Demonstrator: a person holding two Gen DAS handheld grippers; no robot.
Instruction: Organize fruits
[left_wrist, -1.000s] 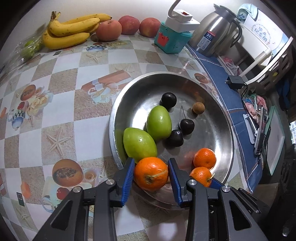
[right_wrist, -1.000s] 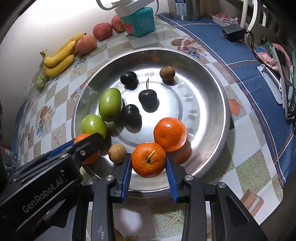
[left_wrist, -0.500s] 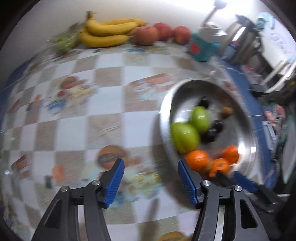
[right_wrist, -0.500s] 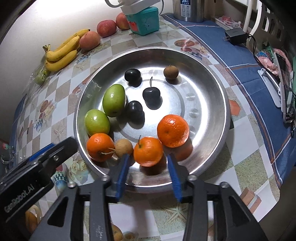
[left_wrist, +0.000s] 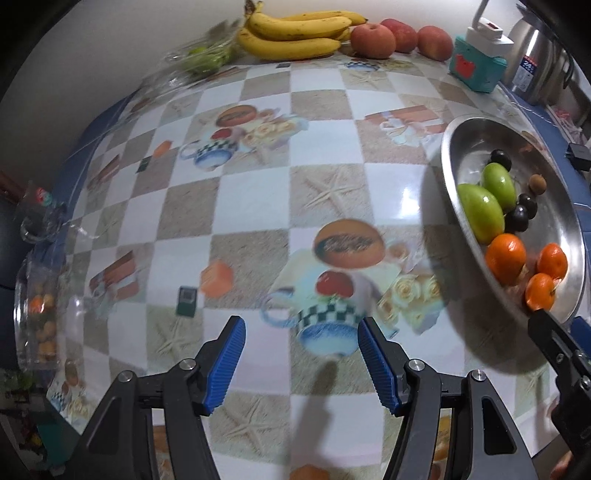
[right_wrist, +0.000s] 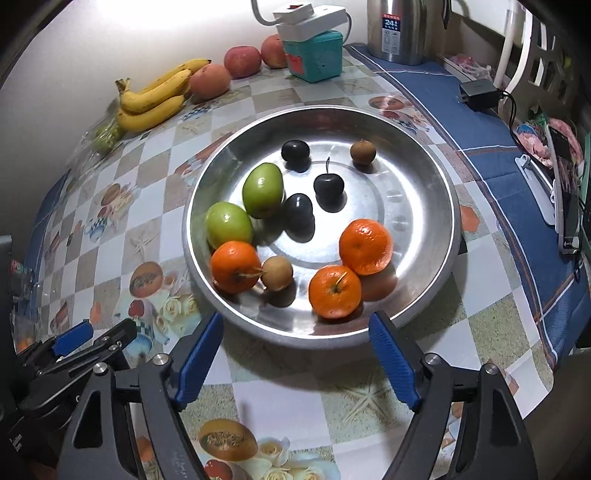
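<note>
A steel bowl holds three oranges, two green fruits, three dark cherries and two small brown fruits. My right gripper hangs over the bowl's near rim. Its jaws are opening and nothing is between them. One orange lies free just beyond its fingertips. My left gripper is open and empty over the patterned tablecloth. It sits to the left of the bowl, where another orange rests by the rim. It also shows at the lower left of the right wrist view.
Along the back wall lie bananas, red-orange fruits, a teal box topped by a white power strip and a steel kettle. A charger lies on the blue cloth. A clear box of fruit stands at the table's left edge.
Both grippers opened and left their oranges in the bowl. The left one swung away to the left over the tablecloth. The right one drew back to the near rim.
</note>
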